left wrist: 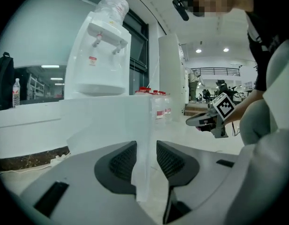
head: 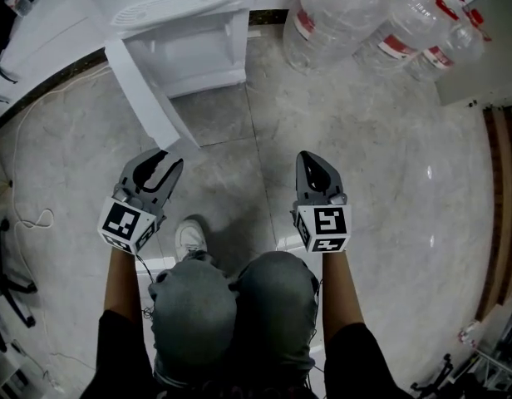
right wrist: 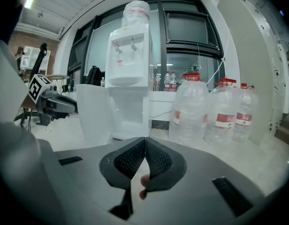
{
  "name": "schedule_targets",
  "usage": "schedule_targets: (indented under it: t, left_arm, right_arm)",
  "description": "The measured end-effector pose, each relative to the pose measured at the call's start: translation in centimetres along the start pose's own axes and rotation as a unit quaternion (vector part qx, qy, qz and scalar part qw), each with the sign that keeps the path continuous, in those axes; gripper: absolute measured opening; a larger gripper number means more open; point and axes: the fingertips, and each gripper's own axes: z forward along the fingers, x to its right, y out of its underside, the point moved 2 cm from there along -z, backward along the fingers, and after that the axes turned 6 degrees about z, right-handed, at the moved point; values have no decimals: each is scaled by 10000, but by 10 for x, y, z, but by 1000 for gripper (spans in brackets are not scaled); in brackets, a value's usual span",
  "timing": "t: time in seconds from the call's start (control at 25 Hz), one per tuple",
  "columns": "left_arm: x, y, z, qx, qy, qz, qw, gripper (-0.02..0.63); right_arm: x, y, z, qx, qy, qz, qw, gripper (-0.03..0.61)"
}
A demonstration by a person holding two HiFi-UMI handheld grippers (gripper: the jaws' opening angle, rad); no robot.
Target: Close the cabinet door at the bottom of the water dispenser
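The white water dispenser (head: 177, 7) stands at the far edge of the floor, its bottom cabinet (head: 202, 52) open. Its white door (head: 148, 98) swings out toward me. My left gripper (head: 160, 158) is at the door's free edge. In the left gripper view the door's edge (left wrist: 111, 121) stands upright between the jaws of the left gripper (left wrist: 147, 156), which are open, with a gap at the right pad. My right gripper (head: 310, 160) hangs over bare floor to the right, shut on nothing, and points at the dispenser (right wrist: 130, 46) with the door (right wrist: 93, 111) to its left.
Several large water bottles (head: 339, 15) with red caps stand right of the dispenser. A thin cable (head: 32, 219) loops over the floor at the left, near a chair base (head: 7, 281). My white shoe (head: 189, 239) is between the grippers. A wooden strip (head: 489, 206) runs along the right.
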Motion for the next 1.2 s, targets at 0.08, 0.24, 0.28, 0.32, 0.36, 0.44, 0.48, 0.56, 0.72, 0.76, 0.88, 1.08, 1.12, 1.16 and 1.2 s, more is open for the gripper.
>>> schedule_targets:
  t: [0.08,0.24,0.28,0.32,0.36,0.44,0.48,0.56,0.72,0.76,0.88,1.08,1.12,1.16,1.2]
  left_arm:
    - [3,-7,16,74,157,17,9998,146]
    - [6,-19,49,234,401,89,9989,146]
    - [6,-22,57,256,453,119,9986,146]
    - [6,-25,65,274,503,154,9982,146]
    - [7,-28,73,289,552,199,9979,146]
    - [6,-33,89,333,634,293,9970,146]
    - [4,-36,97,368,662,319,9966,146]
    - [0,-40,115,412,718,323,9960,146]
    - [-13,-36,151,334,760,121,9965,147]
    - [-19,-36,159,333,751,64,9966,147]
    - [-35,-37,182,298,720,21,9970,147]
    - [-63,-28,214,166,555,-11,9983,147]
    - [-70,-26,220,125,498,2,9987,147]
    - [-77,-25,226,94,443,2,9990,147]
    - [-85,-24,232,71,390,-18,9992,147]
  right_arm:
    - [6,3,-1,-19,74,40,10000,14]
    - [18,4,2,42,217,154,9996,14]
    - [21,4,3,43,251,169,9995,14]
    - [23,5,4,36,278,174,9995,14]
    - [25,6,5,30,300,175,9994,14]
    - [29,7,6,29,343,185,9992,14]
    - [32,7,7,33,372,197,9991,14]
    - [38,7,9,42,442,231,9987,14]
    - [48,11,9,-1,561,310,9979,14]
    - [50,13,10,-22,584,314,9978,14]
    - [59,20,13,-79,674,301,9972,14]
    - [70,28,15,-157,829,348,9958,14]
    - [73,29,14,-163,865,354,9955,14]
    - [76,29,14,-171,908,361,9951,14]
    - [79,31,13,-182,954,373,9946,14]
